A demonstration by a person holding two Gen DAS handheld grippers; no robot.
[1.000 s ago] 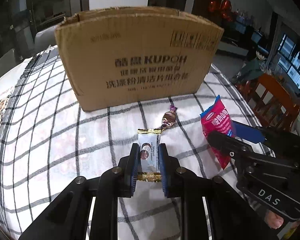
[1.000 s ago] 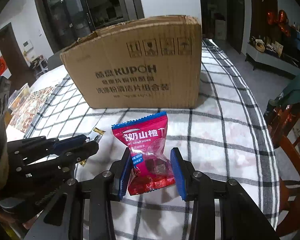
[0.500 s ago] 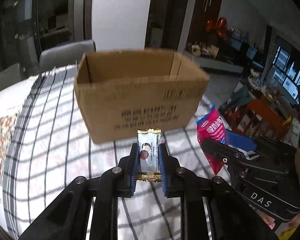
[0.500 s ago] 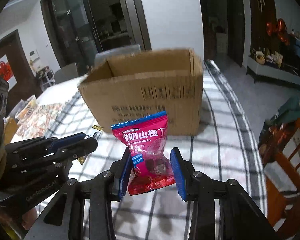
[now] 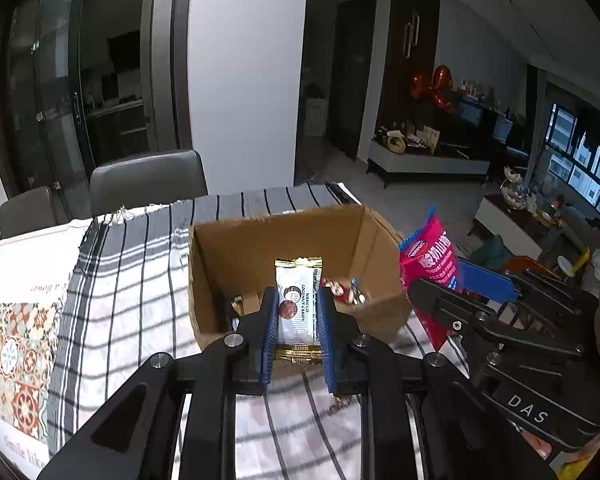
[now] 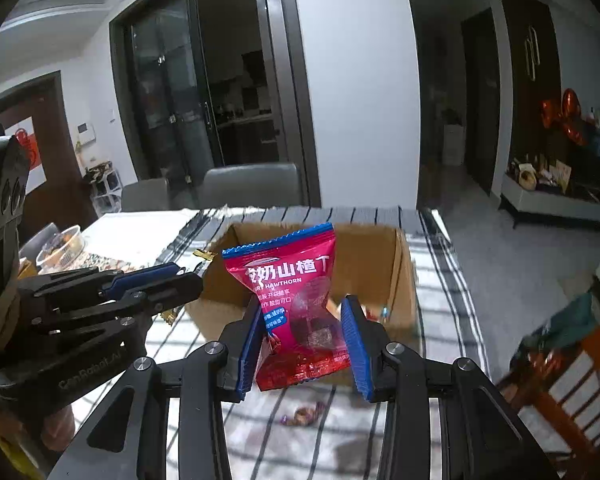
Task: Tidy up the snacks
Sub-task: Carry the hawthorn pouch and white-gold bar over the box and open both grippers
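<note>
Both tongs were loaded and raised in front of the open brown cardboard box point(image 5: 296, 248), near its front wall, above the table under its black-and-white checked cloth point(image 5: 132, 280).

Left tongs point(image 5: 297, 334): blue pads closed flat on a white coconut candy with gold crimped ends point(image 5: 298, 300), held upright, nothing slack. Right tongs point(image 6: 305, 344): closed only as far as the puffy pack allowed, pinching the lower half of a red foil hawthorn snack packet with a blue top edge point(image 6: 296, 296), top edge standing free.

Inside the box I could see a few small wrapped sweets point(image 5: 342, 290) already lying on the bottom near the front wall, so some sorting was done. Exact count unclear.

Left to do, by my reckoning: carry both pieces over the rim and let go. One twist-wrapped brownish candy point(image 6: 302, 414) lay on the cloth just short of the box, not yet collected. Other loose snacks, if any, were out of frame.
</note>
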